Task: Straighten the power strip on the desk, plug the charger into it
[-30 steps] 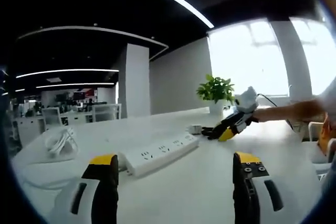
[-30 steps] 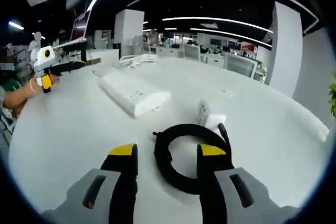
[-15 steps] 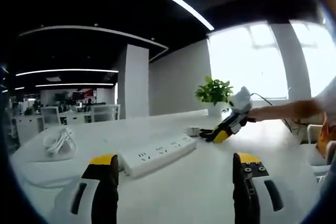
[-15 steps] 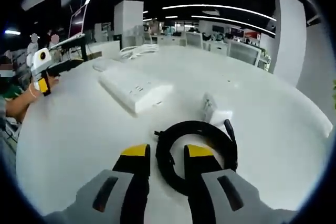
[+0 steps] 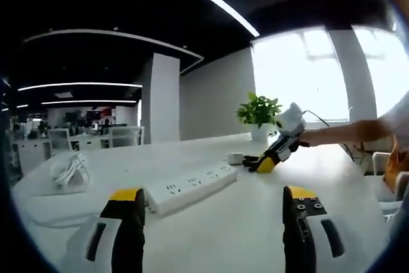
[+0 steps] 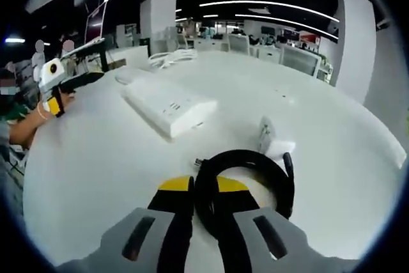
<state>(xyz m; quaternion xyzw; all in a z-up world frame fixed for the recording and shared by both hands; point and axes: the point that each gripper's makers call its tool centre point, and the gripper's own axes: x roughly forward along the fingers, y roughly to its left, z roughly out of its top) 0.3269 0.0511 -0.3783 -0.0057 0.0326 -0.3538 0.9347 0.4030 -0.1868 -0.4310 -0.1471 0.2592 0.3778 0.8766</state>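
Observation:
The white power strip (image 5: pixel 192 187) lies at a slant on the white desk (image 5: pixel 243 234), ahead of my left gripper (image 5: pixel 212 196), whose jaws stand wide apart with nothing between them. Beyond the strip, my right gripper (image 5: pixel 273 156) is low on the desk by the charger (image 5: pixel 236 158). In the right gripper view, my right gripper (image 6: pixel 204 187) is shut on the near side of the black coiled cable (image 6: pixel 255 161). The white charger (image 6: pixel 271 140) lies just past the coil, and the power strip (image 6: pixel 169 107) lies further off to the left.
A potted plant (image 5: pixel 259 112) stands at the desk's far edge by bright windows. A bundle of white cable (image 5: pixel 69 172) lies left of the strip. A person's hand holds the left gripper (image 6: pixel 54 84) at the desk's left edge. Office desks and chairs fill the background.
My right gripper's jaws have closed from well apart onto the black cable coil. The left gripper has stayed open and almost still.

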